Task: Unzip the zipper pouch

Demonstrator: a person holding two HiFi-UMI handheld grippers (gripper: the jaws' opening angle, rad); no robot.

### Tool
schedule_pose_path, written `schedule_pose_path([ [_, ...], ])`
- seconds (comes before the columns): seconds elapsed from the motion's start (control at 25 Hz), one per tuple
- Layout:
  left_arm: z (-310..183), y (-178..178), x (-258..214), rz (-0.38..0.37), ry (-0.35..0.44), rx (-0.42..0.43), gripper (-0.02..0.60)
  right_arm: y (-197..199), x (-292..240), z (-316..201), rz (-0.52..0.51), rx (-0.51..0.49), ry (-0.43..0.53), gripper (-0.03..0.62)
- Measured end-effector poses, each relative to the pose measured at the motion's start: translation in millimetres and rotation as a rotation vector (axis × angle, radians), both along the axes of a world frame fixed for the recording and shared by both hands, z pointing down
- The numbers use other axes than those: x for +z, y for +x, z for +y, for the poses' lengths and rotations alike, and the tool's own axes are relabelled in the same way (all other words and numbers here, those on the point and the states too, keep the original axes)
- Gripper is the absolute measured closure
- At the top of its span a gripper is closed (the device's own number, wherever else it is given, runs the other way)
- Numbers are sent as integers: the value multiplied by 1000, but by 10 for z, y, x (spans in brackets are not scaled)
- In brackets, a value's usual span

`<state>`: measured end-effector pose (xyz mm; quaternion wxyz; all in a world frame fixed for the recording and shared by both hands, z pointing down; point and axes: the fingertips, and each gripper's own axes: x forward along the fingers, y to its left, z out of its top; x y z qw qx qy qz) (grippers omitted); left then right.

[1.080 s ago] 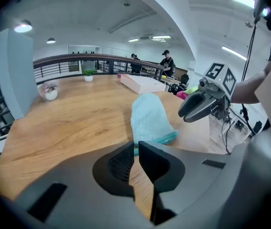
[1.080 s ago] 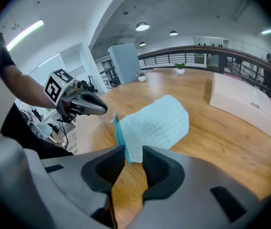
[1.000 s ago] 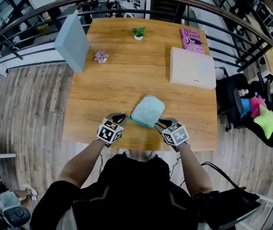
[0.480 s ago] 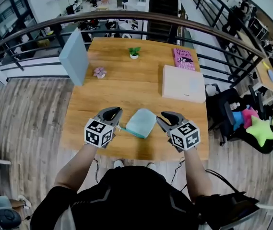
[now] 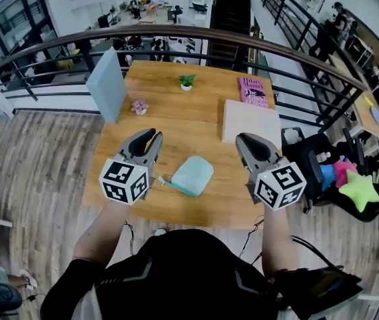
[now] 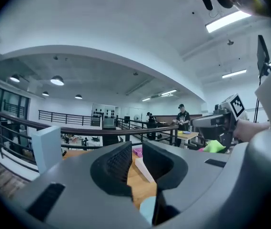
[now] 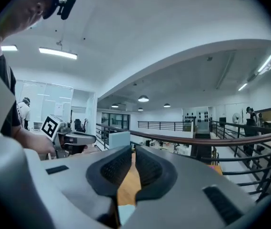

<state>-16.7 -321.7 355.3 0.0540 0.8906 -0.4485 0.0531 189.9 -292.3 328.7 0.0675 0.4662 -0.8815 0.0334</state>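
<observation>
The left gripper (image 5: 150,136), jaws parting, and the right gripper (image 5: 244,139), jaws closing, both empty, had lifted away either side of the pouch (image 5: 192,176), suggesting the unzipping was finished.

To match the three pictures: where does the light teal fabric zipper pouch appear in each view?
Head view: the light teal fabric zipper pouch lies near the picture's centre, on the wooden table.
Left gripper view: the pouch shows as a sliver at the bottom edge, just right of centre.
Right gripper view: a pale sliver at the bottom, probably the pouch.
Shared landmark: the upright pale blue panel.
</observation>
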Motion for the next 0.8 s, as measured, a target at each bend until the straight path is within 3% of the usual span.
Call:
schedule_pose_path([
  [0.12,83,3,-238,35,22,4,509,3,-209,63,7,-7,37,560],
  [0.32,176,-15,-437,30,59,-14,548,-20,-322,127,5,-9,45,585],
  [0.6,285,-33,-495,74,15,-3,552,4,-324,134,35,32,50,586],
  [0.8,303,-67,-460,46,17,-29,552,-30,-272,137,47,29,35,586],
])
